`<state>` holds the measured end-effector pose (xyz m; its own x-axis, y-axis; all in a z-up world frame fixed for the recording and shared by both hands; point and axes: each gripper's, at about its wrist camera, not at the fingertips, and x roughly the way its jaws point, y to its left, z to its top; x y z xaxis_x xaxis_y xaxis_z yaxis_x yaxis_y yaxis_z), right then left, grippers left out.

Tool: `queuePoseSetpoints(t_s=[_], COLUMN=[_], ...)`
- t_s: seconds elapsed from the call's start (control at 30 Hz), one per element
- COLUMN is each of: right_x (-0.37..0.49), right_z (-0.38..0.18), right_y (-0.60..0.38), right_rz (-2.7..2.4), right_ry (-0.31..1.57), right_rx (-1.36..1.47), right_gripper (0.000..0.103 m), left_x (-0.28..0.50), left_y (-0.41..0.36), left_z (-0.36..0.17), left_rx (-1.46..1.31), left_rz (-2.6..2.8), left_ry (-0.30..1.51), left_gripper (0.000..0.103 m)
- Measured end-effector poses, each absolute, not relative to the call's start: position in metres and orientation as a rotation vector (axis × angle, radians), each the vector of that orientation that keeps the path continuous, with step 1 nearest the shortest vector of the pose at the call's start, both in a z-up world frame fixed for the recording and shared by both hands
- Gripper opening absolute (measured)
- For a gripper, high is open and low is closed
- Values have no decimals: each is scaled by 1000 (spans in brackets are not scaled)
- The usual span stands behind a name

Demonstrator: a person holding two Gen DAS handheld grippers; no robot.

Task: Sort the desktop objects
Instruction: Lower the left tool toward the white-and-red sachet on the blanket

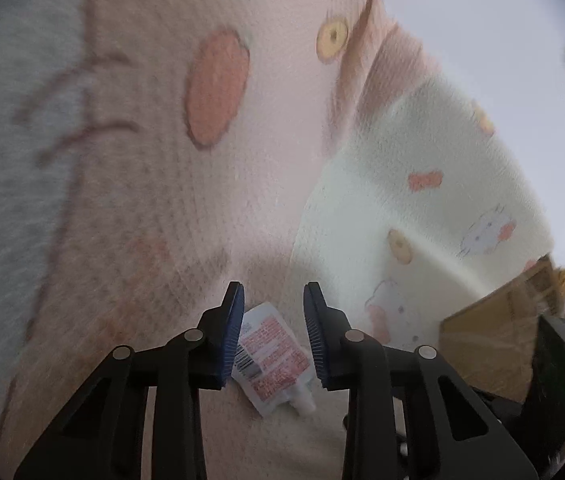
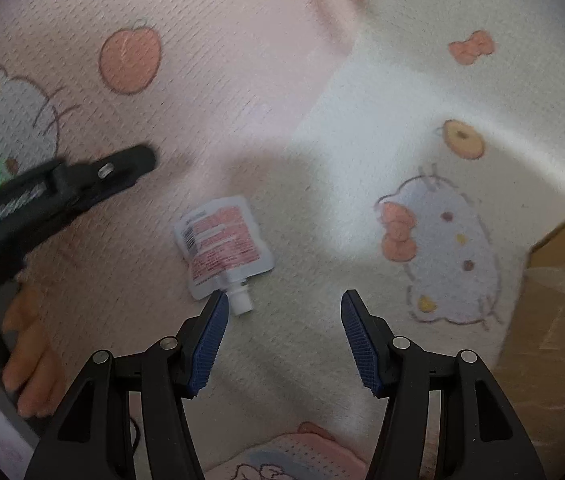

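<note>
A small white pouch (image 2: 224, 242) with pink print, a barcode and a white screw spout lies flat on a soft blanket (image 2: 242, 80) printed with cartoon cats, bows, doughnuts and peach-coloured fruit; the blanket is pink on one side and cream on the other, and the pouch sits near where the 2 colours meet. In the left wrist view the left gripper (image 1: 273, 336) points down at the pouch (image 1: 272, 358), which lies between its 2 blue-padded jaws; the jaws stand at a middling width, partly apart, and the pads do not press on the pouch, though the left pad overlaps its barcode edge in the picture. Whether that pad touches the pouch cannot be told. In the right wrist view the right gripper (image 2: 284, 338) hovers over the cream part of the blanket with its jaws fairly wide and nothing between them; the tip of its left jaw lies just beside the pouch's spout. The same view shows the left gripper as a blurred black shape at the left edge, with a person's hand (image 2: 28, 364) wrapped around its handle. A brown cardboard box (image 2: 562, 280) stands at the right edge of the blanket, well apart from the pouch.
</note>
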<state>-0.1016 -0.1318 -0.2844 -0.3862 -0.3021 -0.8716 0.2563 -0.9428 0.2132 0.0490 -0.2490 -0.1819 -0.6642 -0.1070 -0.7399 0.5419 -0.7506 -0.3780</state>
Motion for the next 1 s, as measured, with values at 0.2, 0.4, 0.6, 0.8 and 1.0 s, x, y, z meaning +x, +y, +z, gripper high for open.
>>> queuePoseSetpoints(t_s=[0.2,0.4,0.6,0.8,1.0], right_x=[-100,-108,-113,-115,-109], right_z=[-304,-321,-325,-323,-319], right_y=[-144,-138,-135,-128,-140], right_rz=[-2261,-2254,-2251,-2418,-2341], right_ry=[-80,-137,-181,-38,-70], right_rx=[1505,1554,1566,1589,1521], right_gripper=[56,56,56,56,56], left_x=[32,40,43,44,32], left_y=[-258,-264,-256,-253,-263], left_z=[-212,-226,-226,-224,-222], left_rx=[1194,1219,1268,1264,1254], left_rz=[-2315,-2297,-2323,-2314,-2332], left_ry=[880,971,972,940,925], left_gripper=[34,34,34,34,34])
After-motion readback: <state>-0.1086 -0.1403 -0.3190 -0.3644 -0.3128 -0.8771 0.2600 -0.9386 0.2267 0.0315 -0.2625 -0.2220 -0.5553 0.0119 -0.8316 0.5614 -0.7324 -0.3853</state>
